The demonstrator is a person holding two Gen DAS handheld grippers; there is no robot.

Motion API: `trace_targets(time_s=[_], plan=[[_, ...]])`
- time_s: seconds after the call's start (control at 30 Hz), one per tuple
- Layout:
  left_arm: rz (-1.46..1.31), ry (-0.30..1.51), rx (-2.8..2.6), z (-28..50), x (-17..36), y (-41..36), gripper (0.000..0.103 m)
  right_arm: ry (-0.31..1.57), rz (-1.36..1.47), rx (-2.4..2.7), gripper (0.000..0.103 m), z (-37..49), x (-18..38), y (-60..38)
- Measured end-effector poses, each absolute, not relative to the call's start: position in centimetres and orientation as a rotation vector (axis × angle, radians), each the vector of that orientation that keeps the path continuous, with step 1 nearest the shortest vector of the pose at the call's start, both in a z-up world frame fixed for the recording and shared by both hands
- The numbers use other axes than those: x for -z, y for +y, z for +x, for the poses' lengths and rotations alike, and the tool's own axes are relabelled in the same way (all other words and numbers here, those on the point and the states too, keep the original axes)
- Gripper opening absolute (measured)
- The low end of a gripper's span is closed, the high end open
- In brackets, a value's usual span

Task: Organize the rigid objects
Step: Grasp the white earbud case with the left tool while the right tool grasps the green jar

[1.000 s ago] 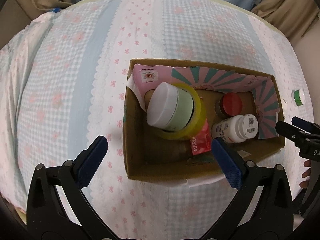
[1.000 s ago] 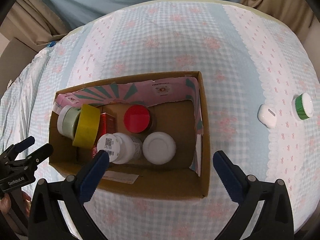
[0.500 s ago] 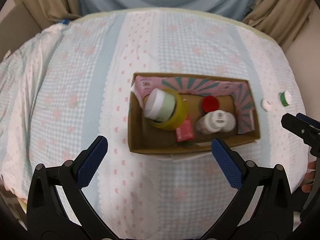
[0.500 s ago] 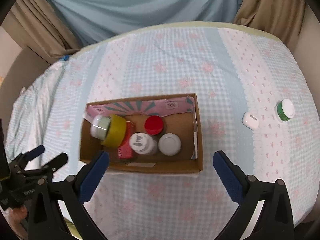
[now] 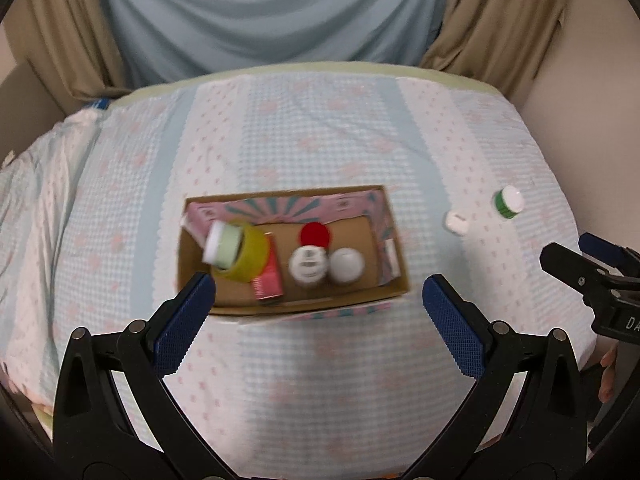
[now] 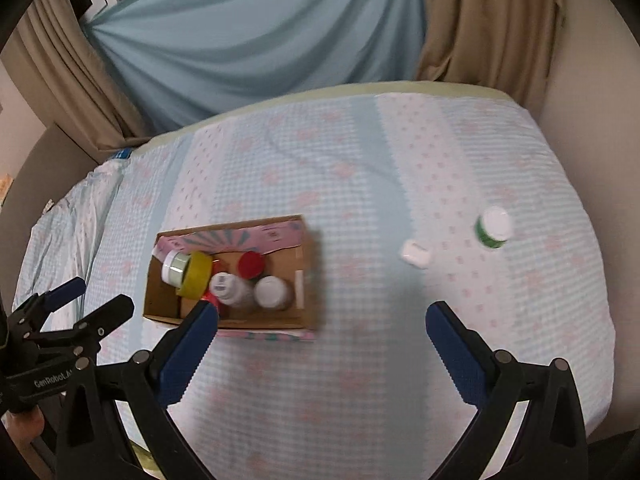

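A cardboard box (image 5: 396, 280) (image 6: 310, 276) sits mid-table holding a pale green jar (image 5: 224, 242) inside a yellow tape roll (image 5: 250, 254) (image 6: 196, 274), a red packet (image 5: 268, 276), a red-lidded jar (image 5: 315, 235) (image 6: 251, 264) and two white-capped bottles (image 5: 309, 263) (image 5: 347, 265). A small white case (image 5: 456, 222) (image 6: 416, 254) and a green jar with a white lid (image 5: 508, 201) (image 6: 493, 226) lie on the cloth to the right. My left gripper (image 5: 316, 308) is open and empty, held high in front of the box. My right gripper (image 6: 320, 332) is open and empty above the cloth right of the box.
The table wears a blue and pink checked cloth (image 5: 320, 140). Blue and tan curtains (image 5: 260, 12) hang behind it. A wall (image 6: 592, 120) stands close on the right. A hand (image 5: 608, 372) shows at the lower right of the left wrist view.
Both grippers have pulled up and back from the box, so the box looks smaller and the curtains have come into view. Both stay open and empty.
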State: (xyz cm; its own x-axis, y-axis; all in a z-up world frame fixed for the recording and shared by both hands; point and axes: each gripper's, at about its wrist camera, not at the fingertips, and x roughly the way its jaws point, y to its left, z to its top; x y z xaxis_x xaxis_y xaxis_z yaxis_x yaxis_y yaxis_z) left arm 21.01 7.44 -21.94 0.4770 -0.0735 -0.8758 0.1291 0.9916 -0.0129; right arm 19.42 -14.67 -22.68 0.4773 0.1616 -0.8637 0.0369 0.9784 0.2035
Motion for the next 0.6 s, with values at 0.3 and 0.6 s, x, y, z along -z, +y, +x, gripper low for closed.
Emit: trace_targets(time_s=[0.3, 0.6], plan=[[0.041, 1.011, 0.073, 19.0, 22.4, -5.3, 0.103, 1.035, 0.183, -0.14, 0.103, 18.2, 22.6, -27.1], [0.007, 1.014, 0.13, 21.1, 29.4, -15.2, 0.103, 1.067, 0.086, -0.129, 0.103, 21.2, 27.5, -35.6]])
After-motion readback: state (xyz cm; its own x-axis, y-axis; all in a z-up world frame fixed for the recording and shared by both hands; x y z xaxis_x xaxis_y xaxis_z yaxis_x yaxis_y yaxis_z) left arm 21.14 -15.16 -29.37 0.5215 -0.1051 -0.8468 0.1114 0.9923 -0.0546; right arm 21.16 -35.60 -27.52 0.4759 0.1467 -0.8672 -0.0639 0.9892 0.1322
